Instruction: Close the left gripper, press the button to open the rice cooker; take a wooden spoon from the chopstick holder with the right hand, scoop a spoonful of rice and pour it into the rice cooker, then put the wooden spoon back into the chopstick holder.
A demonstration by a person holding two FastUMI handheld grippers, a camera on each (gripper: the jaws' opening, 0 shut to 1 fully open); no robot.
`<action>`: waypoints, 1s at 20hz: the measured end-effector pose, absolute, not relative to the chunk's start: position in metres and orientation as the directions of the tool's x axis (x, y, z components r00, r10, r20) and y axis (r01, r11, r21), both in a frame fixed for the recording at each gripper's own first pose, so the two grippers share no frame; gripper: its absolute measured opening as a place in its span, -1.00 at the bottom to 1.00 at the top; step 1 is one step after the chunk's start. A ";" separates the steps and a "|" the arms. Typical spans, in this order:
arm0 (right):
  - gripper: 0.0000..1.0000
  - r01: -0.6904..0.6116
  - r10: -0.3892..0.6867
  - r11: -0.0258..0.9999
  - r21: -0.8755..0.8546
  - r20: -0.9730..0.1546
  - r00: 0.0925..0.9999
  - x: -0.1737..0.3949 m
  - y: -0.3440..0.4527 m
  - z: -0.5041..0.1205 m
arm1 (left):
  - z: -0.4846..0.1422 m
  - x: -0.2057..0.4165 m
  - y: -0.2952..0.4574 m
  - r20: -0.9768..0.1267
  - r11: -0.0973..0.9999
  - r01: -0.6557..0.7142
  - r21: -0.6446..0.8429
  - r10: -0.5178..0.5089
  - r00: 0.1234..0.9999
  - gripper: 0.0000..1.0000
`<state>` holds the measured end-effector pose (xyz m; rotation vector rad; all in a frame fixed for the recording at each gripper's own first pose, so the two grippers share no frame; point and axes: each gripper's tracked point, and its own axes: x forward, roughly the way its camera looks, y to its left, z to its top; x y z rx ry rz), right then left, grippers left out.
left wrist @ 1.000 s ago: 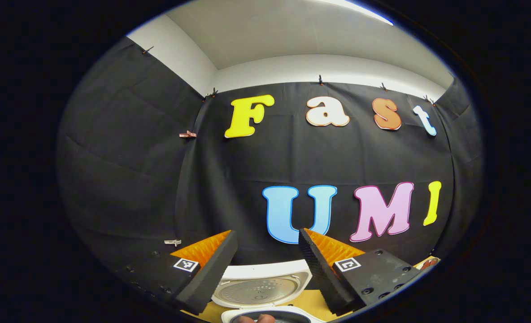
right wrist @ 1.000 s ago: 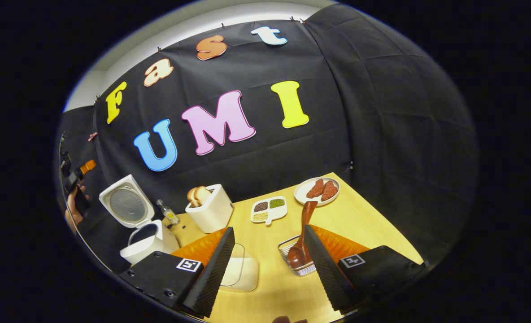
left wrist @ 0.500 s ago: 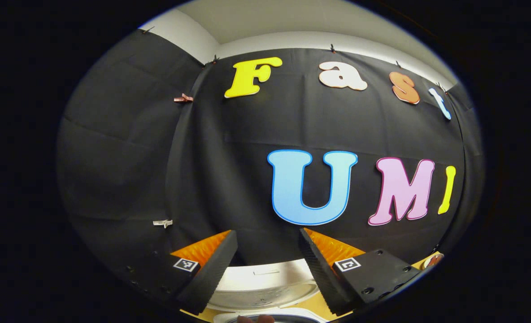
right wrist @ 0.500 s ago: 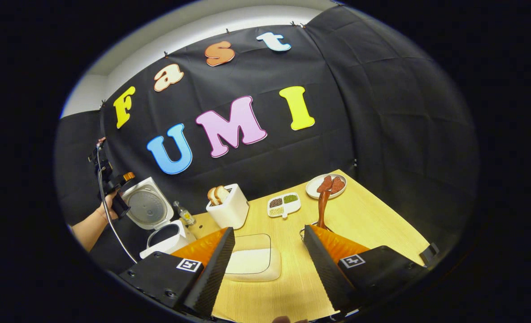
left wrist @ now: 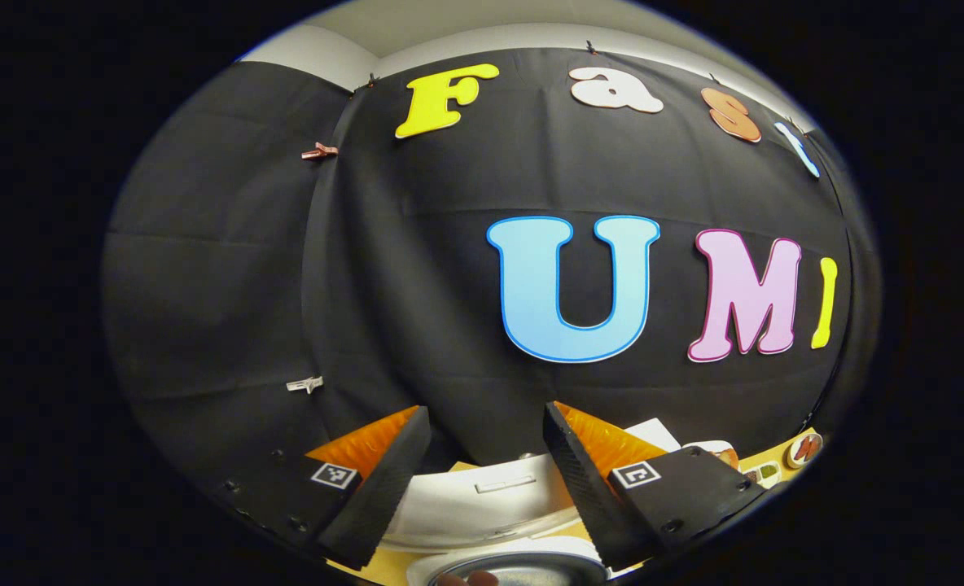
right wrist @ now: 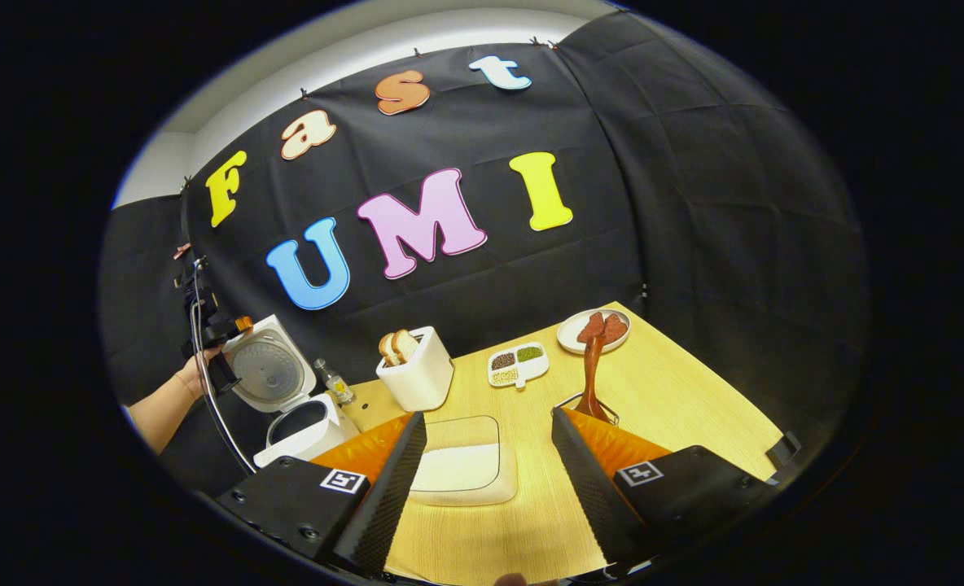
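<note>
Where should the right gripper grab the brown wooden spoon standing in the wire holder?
Grip the brown wooden spoon on its bare upper handle, coming from above the wire chopstick holder. The handle stands nearly upright and its lower end sits inside the holder. The open right gripper would probably need its fingers either side of the handle.

Both my grippers are spread wide, nothing between the fingers: left gripper [left wrist: 482,456], right gripper [right wrist: 488,460]. My left hand [right wrist: 193,376] holds its gripper raised.
</note>
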<state>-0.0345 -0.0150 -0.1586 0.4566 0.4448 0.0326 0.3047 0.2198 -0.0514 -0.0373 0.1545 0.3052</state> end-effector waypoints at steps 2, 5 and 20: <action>0.92 0.061 0.143 0.894 0.443 -0.412 0.900 -0.029 -0.012 -0.163 | -0.056 0.285 0.206 -0.176 0.955 -0.297 -0.021 0.289 0.941 0.96; 0.92 0.049 0.170 0.884 0.466 -0.416 0.894 -0.021 -0.005 -0.166 | -0.070 0.254 0.183 -0.202 0.954 -0.297 -0.027 0.286 0.937 0.96; 0.92 -0.038 0.224 0.900 0.434 -0.386 0.895 -0.013 0.007 -0.143 | -0.204 0.167 0.100 -0.403 0.965 -0.261 -0.017 0.233 0.885 0.98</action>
